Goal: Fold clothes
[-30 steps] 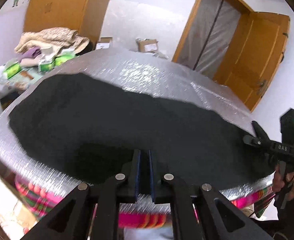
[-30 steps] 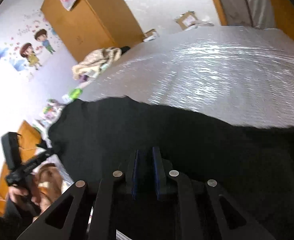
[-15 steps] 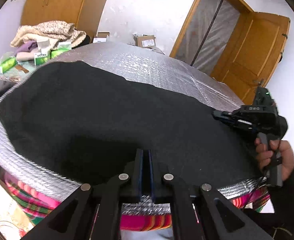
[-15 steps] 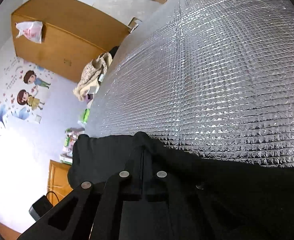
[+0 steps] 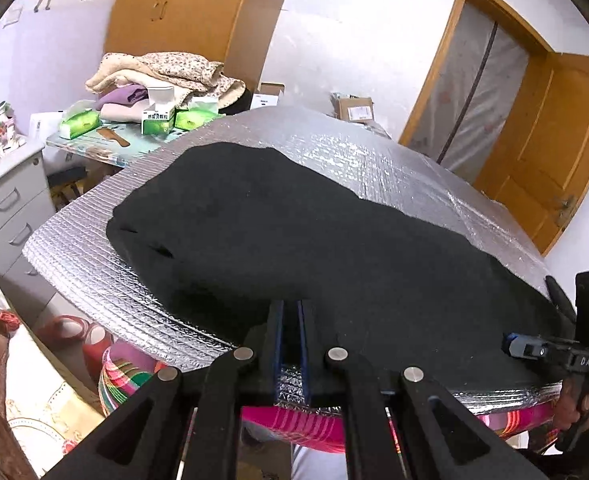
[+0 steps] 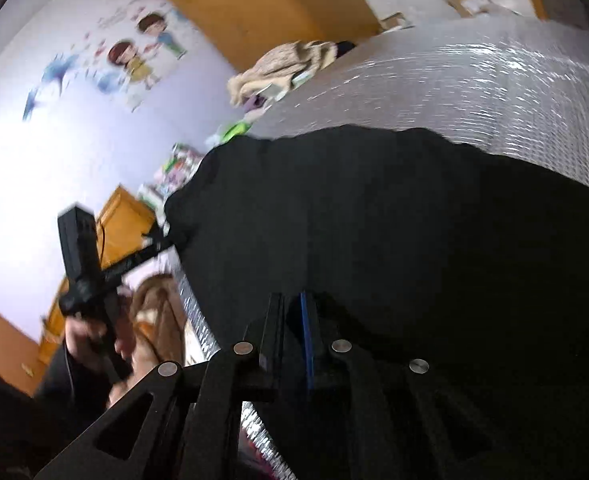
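Note:
A black garment (image 5: 314,240) lies spread on the silver foil table cover (image 5: 374,160). It is bunched into thicker folds at its left end. My left gripper (image 5: 290,308) sits at the garment's near hem, shut on the cloth at its tips. A narrow slit further back shows foil. My right gripper (image 6: 292,300) is over the garment (image 6: 414,220) near its right front edge. Its jaws are opening, with cloth under them but no pinch visible. The right gripper (image 5: 512,345) also shows in the left wrist view, and the left gripper (image 6: 162,240) in the blurred right wrist view.
A side table at the far left holds a pile of clothes (image 5: 162,76) and green boxes (image 5: 156,118). Grey drawers (image 5: 6,208) stand at the left, a red basin (image 5: 82,340) sits below the table edge, and an orange door (image 5: 554,140) is at the right.
Half a second ago the right gripper was shut on a cloth edge, carried out over bare foil. Now it is back by the near right edge with its fingers parted. The left gripper's slit is unchanged.

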Available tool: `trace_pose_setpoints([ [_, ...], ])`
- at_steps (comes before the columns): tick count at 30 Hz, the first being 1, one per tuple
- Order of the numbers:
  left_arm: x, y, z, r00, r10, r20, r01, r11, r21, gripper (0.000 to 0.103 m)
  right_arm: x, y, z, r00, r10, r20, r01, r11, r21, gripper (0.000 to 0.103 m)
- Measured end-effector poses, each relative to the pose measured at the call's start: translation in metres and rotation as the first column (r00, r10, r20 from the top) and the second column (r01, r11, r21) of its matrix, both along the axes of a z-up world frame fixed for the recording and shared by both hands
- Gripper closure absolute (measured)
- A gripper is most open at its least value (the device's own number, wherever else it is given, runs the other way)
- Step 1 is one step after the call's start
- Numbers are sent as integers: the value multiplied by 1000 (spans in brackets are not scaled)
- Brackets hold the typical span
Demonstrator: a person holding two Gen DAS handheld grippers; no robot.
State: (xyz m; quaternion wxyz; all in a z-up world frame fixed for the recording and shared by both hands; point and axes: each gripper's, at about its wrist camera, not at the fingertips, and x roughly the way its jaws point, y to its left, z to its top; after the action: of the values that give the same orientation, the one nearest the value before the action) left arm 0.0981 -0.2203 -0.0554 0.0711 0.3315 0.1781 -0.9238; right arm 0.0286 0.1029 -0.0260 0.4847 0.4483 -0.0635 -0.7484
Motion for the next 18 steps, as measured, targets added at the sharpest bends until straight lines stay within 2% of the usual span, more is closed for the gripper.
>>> trace_pose_setpoints([
  [3,7,-5,4,999,49,-22,-49,999,4,96,-3,2,6,1000,-22,-6,22,1000,-12,92],
  [7,17,-19,6,988,146,-43,-145,989,34,86,-6,5,10,999,-49,-12,49,999,-24,89],
  [11,20,-38,5,971,236,-38,-233,970,76,81,3,10,19,999,-12,-40,10,999,-43,82],
  [15,11,-43,5,971,236,-29,-233,970,72,79,13,6,24,996,43,-81,-47,998,-44,80],
  [18,1,-45,0,969,247,20,-248,967,63,79,18,-1,24,993,71,-98,-73,997,-18,80],
])
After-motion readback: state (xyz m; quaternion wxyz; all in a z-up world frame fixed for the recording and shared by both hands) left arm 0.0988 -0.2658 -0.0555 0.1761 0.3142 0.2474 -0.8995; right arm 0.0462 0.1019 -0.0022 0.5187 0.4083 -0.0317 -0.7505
